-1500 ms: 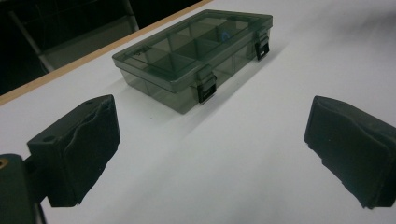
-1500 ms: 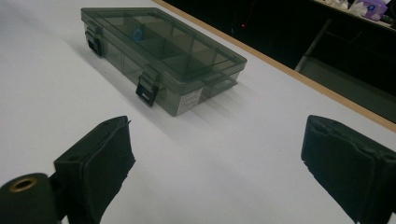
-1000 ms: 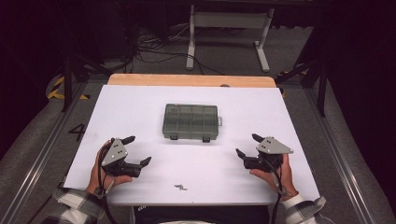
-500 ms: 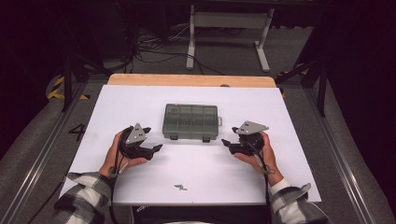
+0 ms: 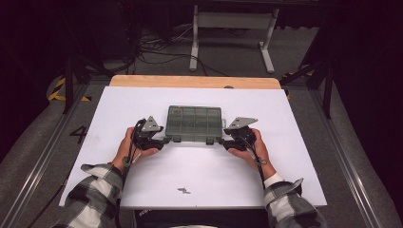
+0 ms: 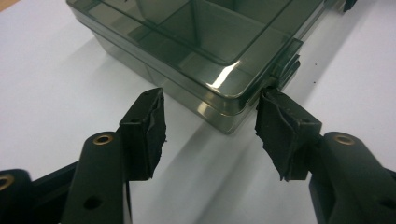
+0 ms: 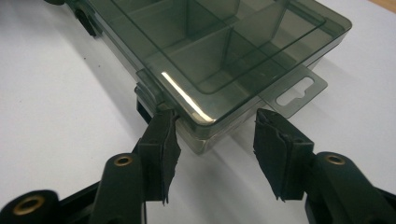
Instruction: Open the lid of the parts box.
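At box (image 5: 194, 123) corners: hand-held grippers arrived, jaws closing.

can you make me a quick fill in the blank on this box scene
1. The smoky clear box lies on a ____ table.
2. The left hand-held gripper straddles one near ____ of the box.
3. The box lid is ____.
4. A hang tab sticks out of the box's side by the ____ hand-held gripper.

Missing words: white; corner; closed; right

Smoky box, black grippers

A see-through grey-green box (image 5: 194, 123) is lying on a white table (image 5: 285, 156); black-and-white checked sleeves (image 5: 97, 199) are trailing behind the black grippers.
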Tool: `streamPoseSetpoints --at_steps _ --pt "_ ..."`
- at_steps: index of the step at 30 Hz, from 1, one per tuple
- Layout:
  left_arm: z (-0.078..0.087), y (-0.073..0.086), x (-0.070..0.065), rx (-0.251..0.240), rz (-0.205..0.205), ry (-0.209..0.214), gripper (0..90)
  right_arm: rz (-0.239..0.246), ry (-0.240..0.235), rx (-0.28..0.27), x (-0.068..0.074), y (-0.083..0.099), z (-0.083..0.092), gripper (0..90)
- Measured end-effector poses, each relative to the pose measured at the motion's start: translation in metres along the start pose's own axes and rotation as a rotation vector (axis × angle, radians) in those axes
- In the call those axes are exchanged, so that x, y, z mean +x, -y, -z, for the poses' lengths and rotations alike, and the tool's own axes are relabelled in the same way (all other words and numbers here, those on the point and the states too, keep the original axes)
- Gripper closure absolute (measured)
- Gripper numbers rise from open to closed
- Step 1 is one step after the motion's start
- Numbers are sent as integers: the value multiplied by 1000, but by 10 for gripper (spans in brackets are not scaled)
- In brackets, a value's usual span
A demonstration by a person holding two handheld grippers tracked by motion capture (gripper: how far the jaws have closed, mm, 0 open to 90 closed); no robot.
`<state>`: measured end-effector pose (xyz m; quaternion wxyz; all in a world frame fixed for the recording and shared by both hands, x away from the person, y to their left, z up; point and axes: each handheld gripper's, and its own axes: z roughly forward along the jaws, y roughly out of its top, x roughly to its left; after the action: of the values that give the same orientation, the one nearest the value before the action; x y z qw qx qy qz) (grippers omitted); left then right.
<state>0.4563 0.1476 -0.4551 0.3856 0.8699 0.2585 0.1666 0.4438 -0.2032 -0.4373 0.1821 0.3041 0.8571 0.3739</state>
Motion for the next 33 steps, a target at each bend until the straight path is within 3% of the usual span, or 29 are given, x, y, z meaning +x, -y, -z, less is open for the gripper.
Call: streamPoseSetpoints --at_steps 2,5,8,17,30,33 --pt "-1 0 0 3 -4 11 495 -3 -2 2 0 0 0 512" --pt "-3 0 -2 11 1 19 523 -21 -31 -3 -1 2 0 574" --pt "-1 1 -1 9 7 21 551 -18 -29 4 0 2 -1 581" --pt "-1 1 -2 12 0 28 577 -25 -38 12 0 3 0 619" --pt "2 2 -2 8 -3 31 569 -29 -29 -14 0 2 3 648" --pt "5 2 -1 1 -5 46 512 -44 -34 -46 -1 1 5 634"
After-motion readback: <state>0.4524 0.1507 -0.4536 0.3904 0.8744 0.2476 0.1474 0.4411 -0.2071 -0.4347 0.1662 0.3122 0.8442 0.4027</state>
